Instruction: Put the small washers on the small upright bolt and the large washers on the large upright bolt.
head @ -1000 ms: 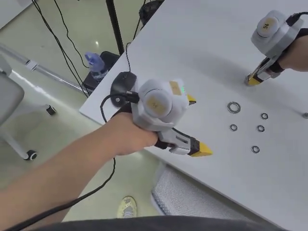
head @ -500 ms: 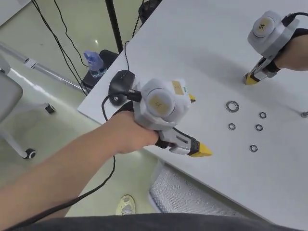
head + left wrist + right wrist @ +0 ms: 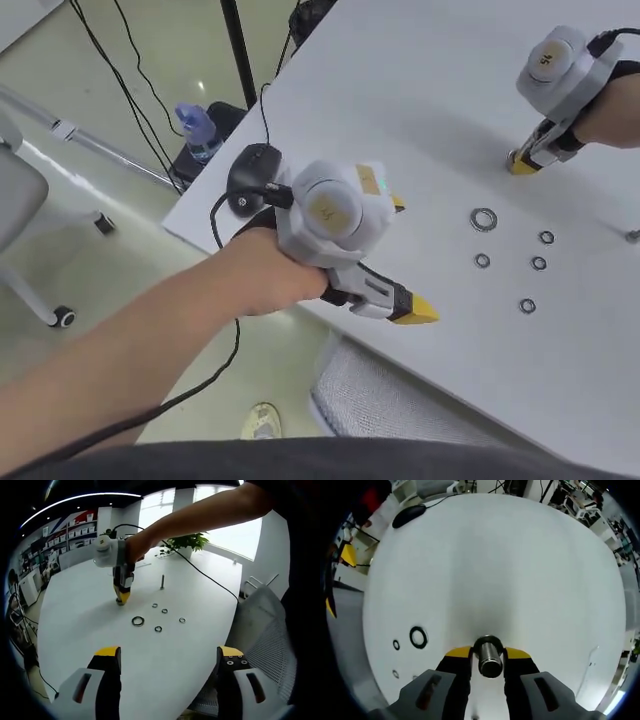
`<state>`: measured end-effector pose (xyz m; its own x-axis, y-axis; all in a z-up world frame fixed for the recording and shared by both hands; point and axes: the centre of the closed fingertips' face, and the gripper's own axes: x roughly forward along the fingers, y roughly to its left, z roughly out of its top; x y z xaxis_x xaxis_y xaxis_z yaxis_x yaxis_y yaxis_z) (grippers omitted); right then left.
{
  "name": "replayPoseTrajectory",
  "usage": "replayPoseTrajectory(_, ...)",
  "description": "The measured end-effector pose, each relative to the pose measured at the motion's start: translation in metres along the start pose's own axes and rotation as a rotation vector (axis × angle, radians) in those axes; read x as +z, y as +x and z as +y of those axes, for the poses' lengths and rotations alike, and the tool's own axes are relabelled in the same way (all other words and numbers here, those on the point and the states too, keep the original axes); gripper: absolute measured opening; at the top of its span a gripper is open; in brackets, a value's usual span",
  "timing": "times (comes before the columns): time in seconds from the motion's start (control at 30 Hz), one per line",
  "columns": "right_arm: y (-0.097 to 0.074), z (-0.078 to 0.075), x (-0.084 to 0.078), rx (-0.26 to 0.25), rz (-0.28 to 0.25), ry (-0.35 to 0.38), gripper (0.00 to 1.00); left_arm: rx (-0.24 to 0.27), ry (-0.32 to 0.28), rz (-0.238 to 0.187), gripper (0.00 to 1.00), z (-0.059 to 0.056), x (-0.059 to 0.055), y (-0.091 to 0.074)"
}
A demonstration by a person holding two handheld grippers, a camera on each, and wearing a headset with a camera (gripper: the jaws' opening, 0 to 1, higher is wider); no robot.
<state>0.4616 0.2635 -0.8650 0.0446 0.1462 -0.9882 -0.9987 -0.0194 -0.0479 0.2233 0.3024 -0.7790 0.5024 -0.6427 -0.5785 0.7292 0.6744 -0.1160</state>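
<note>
Right gripper [image 3: 487,654]: clamped on large bolt [image 3: 490,663], a smooth metal cylinder; base was hidden.
Left gripper [image 3: 169,653]: jaws stood apart, empty.

Head view overhead, gripper views share large washer [image 3: 138,621]

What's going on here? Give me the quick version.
A person works two handheld grippers at a white table. The right gripper is shut on the large bolt, down at the tabletop. The left gripper hangs open near the table's edge. One large washer and four small washers lie loose; the small bolt stands apart.
</note>
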Motion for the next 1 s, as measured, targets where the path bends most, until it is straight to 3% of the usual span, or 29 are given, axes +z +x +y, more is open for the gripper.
replayPoseTrajectory(0.27,-0.008,-0.001,-0.001,0.006,-0.014,0.005,0.31,-0.003,-0.005,-0.016,0.78,-0.002,0.003,0.000)
replayPoseTrajectory(0.77,-0.024,0.000,-0.010,-0.020,-0.013,-0.015,0.31,0.001,0.001,-0.029,0.78,-0.004,0.009,-0.003)
replayPoseTrajectory(0.83,-0.034,-0.001,-0.010,-0.032,-0.029,-0.012,0.32,0.008,0.001,-0.026,0.78,-0.004,0.010,-0.004)
replayPoseTrajectory(1.0,-0.038,-0.003,-0.011,-0.038,-0.044,-0.001,0.33,0.020,0.008,-0.021,0.81,-0.003,0.012,-0.005)
